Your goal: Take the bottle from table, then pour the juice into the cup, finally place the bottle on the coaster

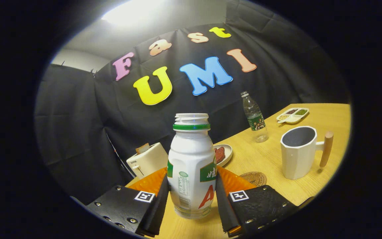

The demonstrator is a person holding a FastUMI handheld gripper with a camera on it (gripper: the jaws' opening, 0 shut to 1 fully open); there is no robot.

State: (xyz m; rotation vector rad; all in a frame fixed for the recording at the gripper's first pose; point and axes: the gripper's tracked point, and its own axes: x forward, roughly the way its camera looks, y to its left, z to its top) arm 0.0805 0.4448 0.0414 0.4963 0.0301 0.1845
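A white plastic bottle (192,166) with a green neck ring and no cap stands upright between my fingers. My gripper (192,196) is shut on the bottle, one finger pressing on each side of its lower body. Its base looks slightly off the wooden table (270,156), though I cannot be sure. A white faceted cup (298,152) with a wooden handle stands to the right, beyond my fingers, and looks empty. A round brown coaster (254,178) lies flat just ahead of my right finger, between the bottle and the cup.
A white toaster (147,160) with a slice of bread sits behind the bottle on the left. A small plate (222,154) holding a dark piece of food is right behind the bottle. Farther back stand a clear water bottle (255,117) and a divided snack dish (292,115).
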